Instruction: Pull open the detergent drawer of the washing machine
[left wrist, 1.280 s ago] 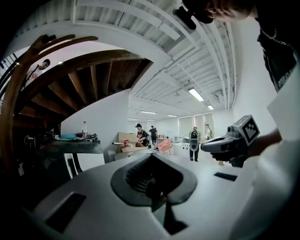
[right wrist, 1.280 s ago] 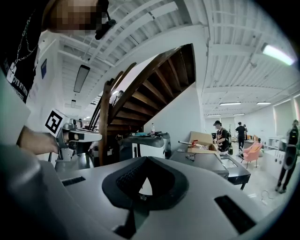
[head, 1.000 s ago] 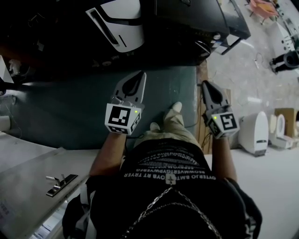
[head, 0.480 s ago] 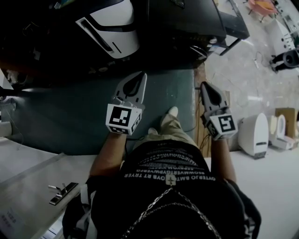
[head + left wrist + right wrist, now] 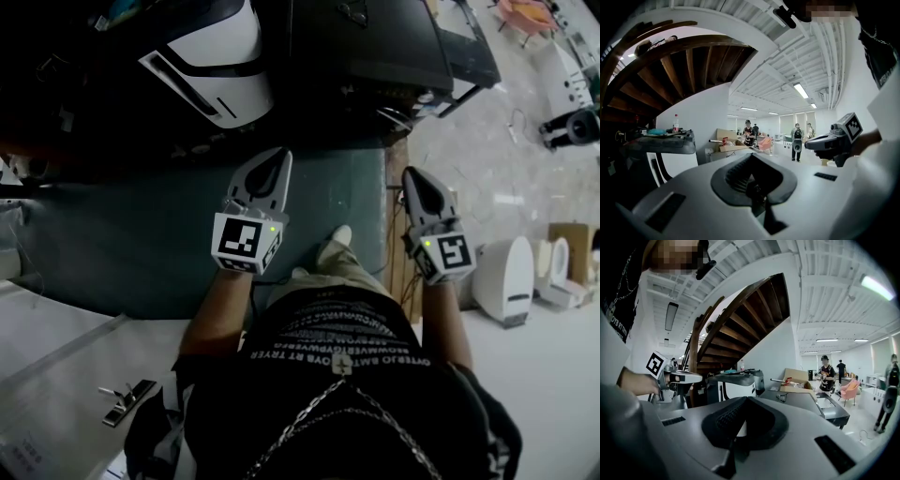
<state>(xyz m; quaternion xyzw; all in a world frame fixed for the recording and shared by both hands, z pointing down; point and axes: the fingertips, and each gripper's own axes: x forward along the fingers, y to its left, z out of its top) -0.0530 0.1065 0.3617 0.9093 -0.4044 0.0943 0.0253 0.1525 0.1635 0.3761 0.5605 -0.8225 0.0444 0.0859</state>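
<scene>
The washing machine (image 5: 211, 70), white with black trim, stands ahead at the top left of the head view, and its detergent drawer cannot be made out. It also shows in the left gripper view as the washing machine (image 5: 658, 157) and in the right gripper view as the washing machine (image 5: 736, 385). My left gripper (image 5: 265, 161) is held out in front of me, shut and empty, well short of the machine. My right gripper (image 5: 416, 178) is level with it on the right, jaws together with nothing in them. From each gripper view I see my own closed jaws: left gripper (image 5: 753, 185), right gripper (image 5: 739, 427).
A dark machine (image 5: 375, 47) stands right of the white one. A green-grey mat (image 5: 141, 234) covers the floor under the grippers. White appliances (image 5: 506, 277) sit at the right. A wooden staircase (image 5: 684, 65) rises overhead. People (image 5: 749, 133) and cardboard boxes (image 5: 799, 378) are far off.
The white machine has shifted down and to the left in the head view as I walk towards it. Both grippers keep the same pose, still shut.
</scene>
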